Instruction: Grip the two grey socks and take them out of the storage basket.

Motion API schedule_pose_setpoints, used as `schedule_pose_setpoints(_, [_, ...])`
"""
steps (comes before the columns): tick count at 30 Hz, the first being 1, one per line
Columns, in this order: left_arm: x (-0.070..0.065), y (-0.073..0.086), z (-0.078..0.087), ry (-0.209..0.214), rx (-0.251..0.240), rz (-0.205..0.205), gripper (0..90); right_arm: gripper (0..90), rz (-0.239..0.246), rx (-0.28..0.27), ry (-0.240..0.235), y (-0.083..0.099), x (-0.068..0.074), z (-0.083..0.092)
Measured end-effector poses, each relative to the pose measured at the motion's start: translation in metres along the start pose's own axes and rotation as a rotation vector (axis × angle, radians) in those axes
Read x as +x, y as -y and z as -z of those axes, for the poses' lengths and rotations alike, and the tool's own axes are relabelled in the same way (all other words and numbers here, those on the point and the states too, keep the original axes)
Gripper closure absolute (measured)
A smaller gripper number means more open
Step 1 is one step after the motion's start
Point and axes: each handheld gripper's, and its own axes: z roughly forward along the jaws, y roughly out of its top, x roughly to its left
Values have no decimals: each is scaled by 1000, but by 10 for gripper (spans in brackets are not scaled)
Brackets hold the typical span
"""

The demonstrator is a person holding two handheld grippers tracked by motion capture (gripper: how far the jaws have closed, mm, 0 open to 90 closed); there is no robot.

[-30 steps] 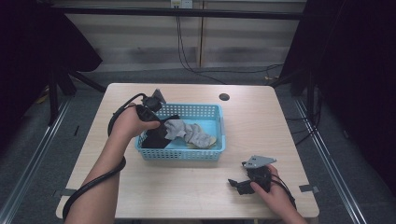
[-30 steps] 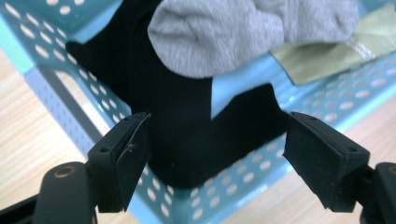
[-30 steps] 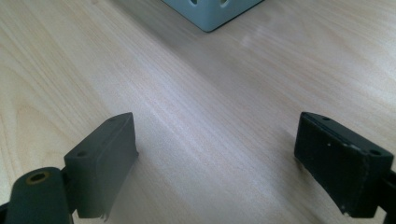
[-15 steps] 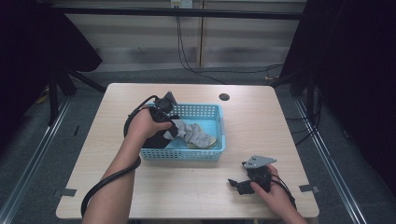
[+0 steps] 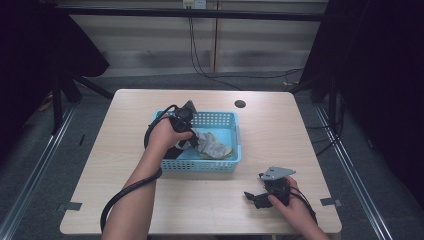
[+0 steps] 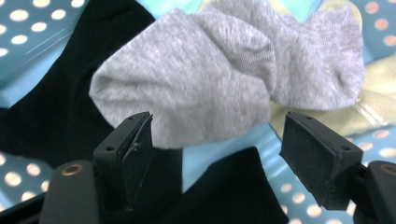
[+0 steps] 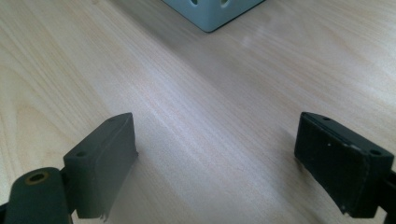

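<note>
Grey sock between parted jaws in blue basket

Grey sock [image 6: 224, 88] lies bunched in blue basket [image 5: 235, 150] at mid tabletop [image 5: 300, 125], atop black garment [image 6: 60, 112]; pale yellow cloth [image 6: 369, 102] beside it. Left gripper [image 6: 217, 140] is inside basket, jaws apart either side of sock's near edge, not closed on it. Left hand [image 5: 162, 137] holds gripper over basket's left half. Right gripper [image 7: 217, 158] rests low on tabletop near front right edge, well apart from basket, jaws wide apart w/ bare wood between. Right hand [image 5: 292, 202] grips it.
</note>
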Motion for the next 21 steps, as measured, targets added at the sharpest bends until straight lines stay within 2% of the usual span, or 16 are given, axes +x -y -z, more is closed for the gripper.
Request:
schedule_pose_setpoints(5, [-1, -2, -11, 19, 18, 21, 248, 121, -1, 2, -7, 0, 0, 0])
schedule_pose_setpoints(7, [-2, -2, -14, 32, 10, 39, 247, 120, 0, 2, -6, 0, 0, 0])
schedule_pose_setpoints(11, [-2, -4, -20, 32, -4, 77, 248, 121, 0, 2, -6, 0, 0, 0])
schedule_pose_setpoints(14, [1, -5, -24, -1, -4, 91, 347, 121, 0, 2, -6, 0, 0, 0])
schedule_pose_setpoints(16, [2, -4, -24, 1, -3, 105, 410, 121, -2, 3, -7, 0, 0, 0])
schedule_pose_setpoints(17, [3, -5, -25, -3, -1, 104, 410, 121, -2, 3, -7, 0, 0, 0])
schedule_pose_setpoints(18, [4, -5, -23, -16, 13, 103, 515, 121, 0, 2, -7, 0, 0, 0])
schedule_pose_setpoints(19, [4, -5, -23, -16, 13, 103, 571, 121, 0, 2, -7, 0, 0, 0])
schedule_pose_setpoints(20, [5, -5, -23, -19, 15, 97, 571, 121, -2, 3, -7, 0, 0, 0])
schedule_pose_setpoints(21, [5, -5, -22, -11, 38, 96, 651, 121, -2, 3, -7, 0, 0, 0])
